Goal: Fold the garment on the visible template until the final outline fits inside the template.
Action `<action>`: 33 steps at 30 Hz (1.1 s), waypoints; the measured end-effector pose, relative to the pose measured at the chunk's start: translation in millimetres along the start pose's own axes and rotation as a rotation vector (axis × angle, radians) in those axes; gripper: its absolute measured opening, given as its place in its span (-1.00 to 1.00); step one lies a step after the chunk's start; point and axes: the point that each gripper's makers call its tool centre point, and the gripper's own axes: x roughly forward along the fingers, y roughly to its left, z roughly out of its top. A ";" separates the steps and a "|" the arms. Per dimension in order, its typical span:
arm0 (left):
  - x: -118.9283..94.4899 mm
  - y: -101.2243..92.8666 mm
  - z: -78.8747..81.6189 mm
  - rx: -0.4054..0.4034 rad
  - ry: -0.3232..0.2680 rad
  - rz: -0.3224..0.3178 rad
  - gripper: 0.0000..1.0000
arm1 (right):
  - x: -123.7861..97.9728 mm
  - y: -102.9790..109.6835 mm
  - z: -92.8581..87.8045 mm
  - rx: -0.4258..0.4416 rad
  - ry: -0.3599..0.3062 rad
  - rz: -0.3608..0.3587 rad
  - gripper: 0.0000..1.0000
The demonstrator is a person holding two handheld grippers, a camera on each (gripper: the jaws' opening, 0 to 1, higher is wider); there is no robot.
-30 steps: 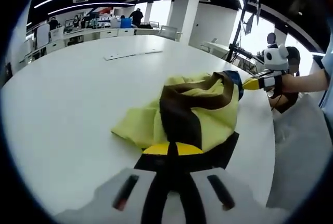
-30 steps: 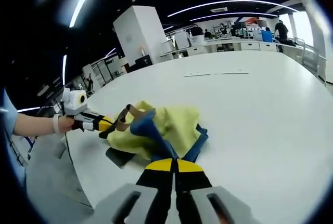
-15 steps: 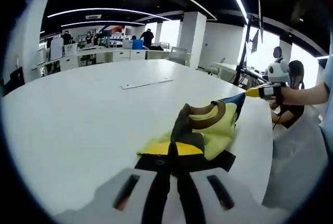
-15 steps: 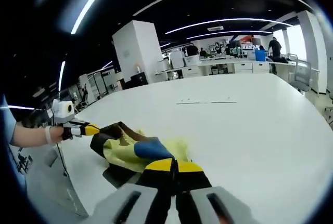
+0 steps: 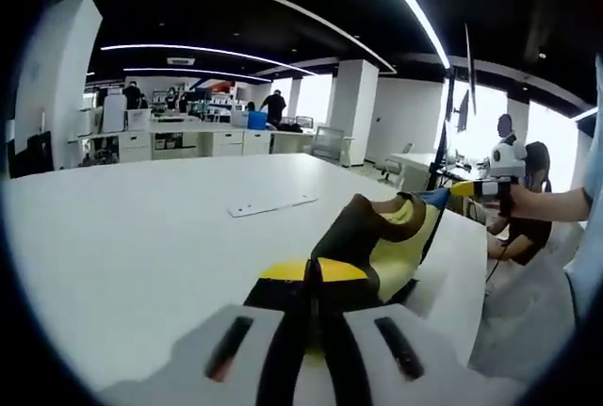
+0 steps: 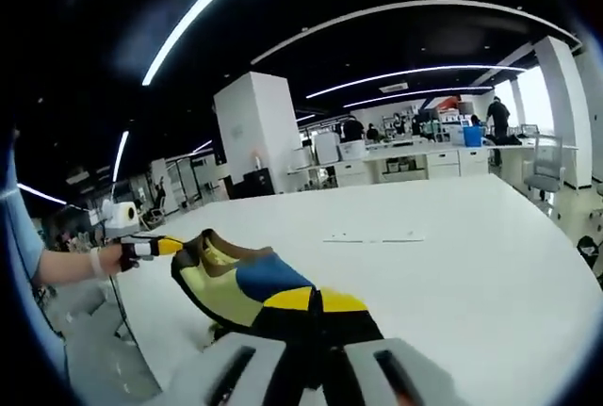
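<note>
A yellow garment (image 5: 403, 244) with dark brown trim and a blue patch hangs stretched in the air between the two grippers, lifted off the white table (image 5: 141, 236). My left gripper (image 5: 316, 274) is shut on its brown edge. In the right gripper view the same garment (image 6: 240, 284) shows yellow, blue and brown, and my right gripper (image 6: 316, 300) is shut on it. The right gripper (image 5: 466, 189), held by a hand, appears at the right of the left gripper view; the left gripper (image 6: 155, 246) appears at the left of the right gripper view. I cannot make out any template.
A thin flat white strip (image 5: 271, 203) lies on the table beyond the garment, also seen as a strip (image 6: 372, 236) in the right gripper view. Desks, chairs and people stand in the office background. The table edge (image 5: 471, 265) runs close on the right.
Both grippers rose and lifted the garment off the table; it went from a heap lying flat to hanging taut between them. Both views tilted upward.
</note>
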 end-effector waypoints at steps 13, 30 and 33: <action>-25.0 -18.2 78.0 0.057 -0.138 -0.021 -1.00 | -34.1 27.5 84.0 -0.001 -0.194 0.077 -1.00; -9.1 -7.3 139.2 0.048 -0.275 -0.064 -1.00 | -12.1 4.0 138.2 -0.100 -0.279 0.098 -1.00; 8.2 3.1 123.0 0.021 -0.234 -0.061 -1.00 | 6.9 -13.1 123.0 -0.079 -0.241 0.082 -1.00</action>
